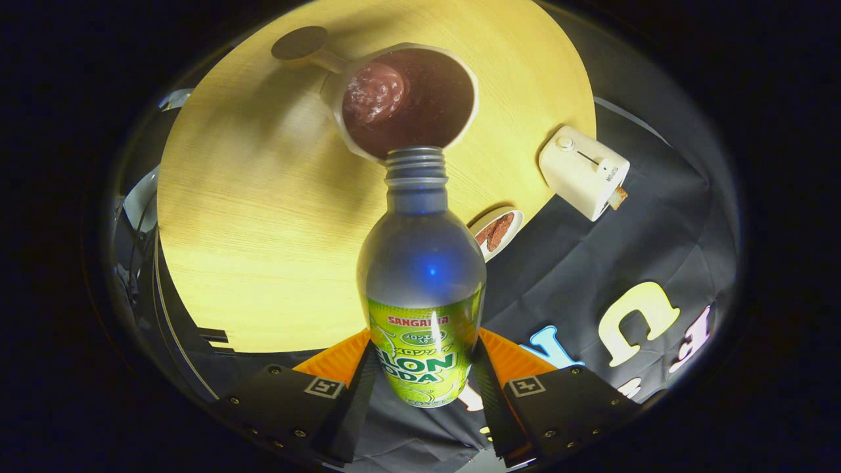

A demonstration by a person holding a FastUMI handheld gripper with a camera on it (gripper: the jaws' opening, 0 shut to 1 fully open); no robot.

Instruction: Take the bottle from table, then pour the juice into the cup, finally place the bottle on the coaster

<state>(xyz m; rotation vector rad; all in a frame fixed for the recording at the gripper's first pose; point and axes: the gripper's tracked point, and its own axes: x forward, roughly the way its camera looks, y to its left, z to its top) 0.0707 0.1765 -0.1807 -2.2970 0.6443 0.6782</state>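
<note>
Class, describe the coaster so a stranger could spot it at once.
Start at the round wooden table. Beyond the bottle held between the gripper fingers sits the cup; just past it lies the coaster, the only flat dark disc there.

A staged booth dressed as a small home breakfast corner. A round, pale wooden surface stands against draped black cloth where a room's wall would be. On the surface sit kitchen things: a cream plastic toaster with a slice of bread poking out, a small white plate of brown toast, a white handled cup full of dark drink, and a round dark coaster. Cables and metal framing show beside the surface.
</note>
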